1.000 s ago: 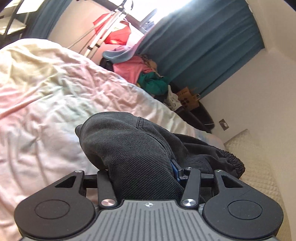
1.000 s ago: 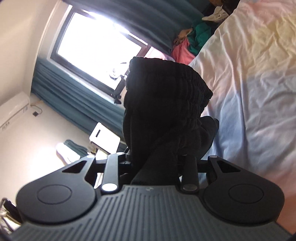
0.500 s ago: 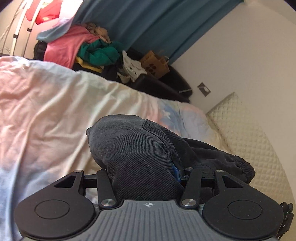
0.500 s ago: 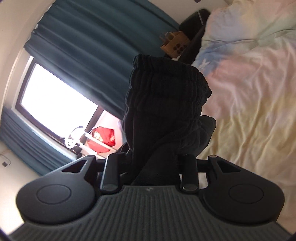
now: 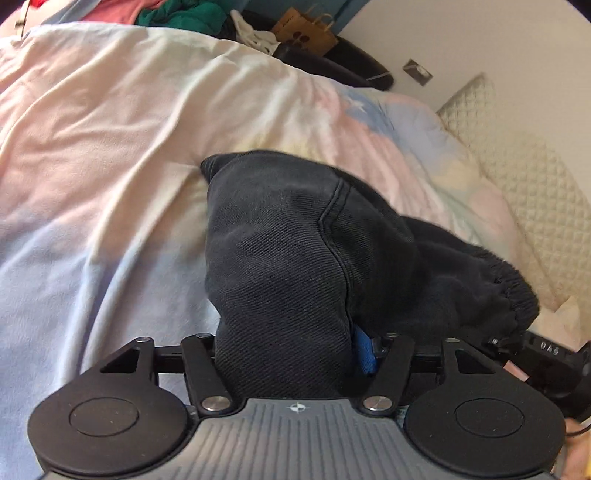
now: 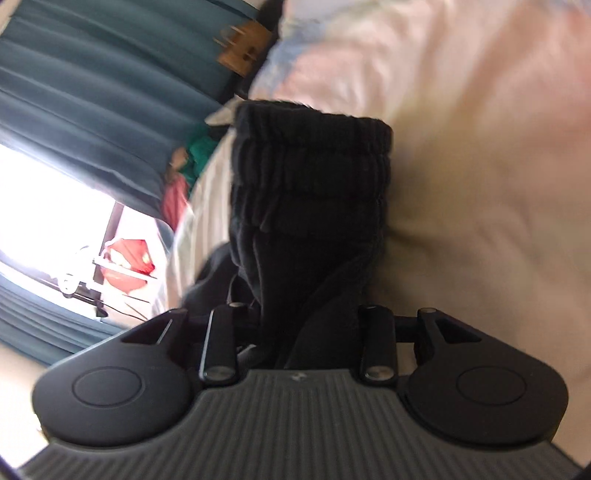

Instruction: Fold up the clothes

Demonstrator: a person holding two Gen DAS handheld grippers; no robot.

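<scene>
Above the duvet (image 5: 110, 147), both grippers clamp dark trousers (image 5: 288, 251).

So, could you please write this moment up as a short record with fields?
garment: dark trousers, bunched up
left gripper: shut on the trousers' twill part
right gripper: shut on the elastic waistband end
surface below: pastel duvet on a bed
background: teal curtains, clothes pile, paper bag
fold state: not yet laid flat
</scene>
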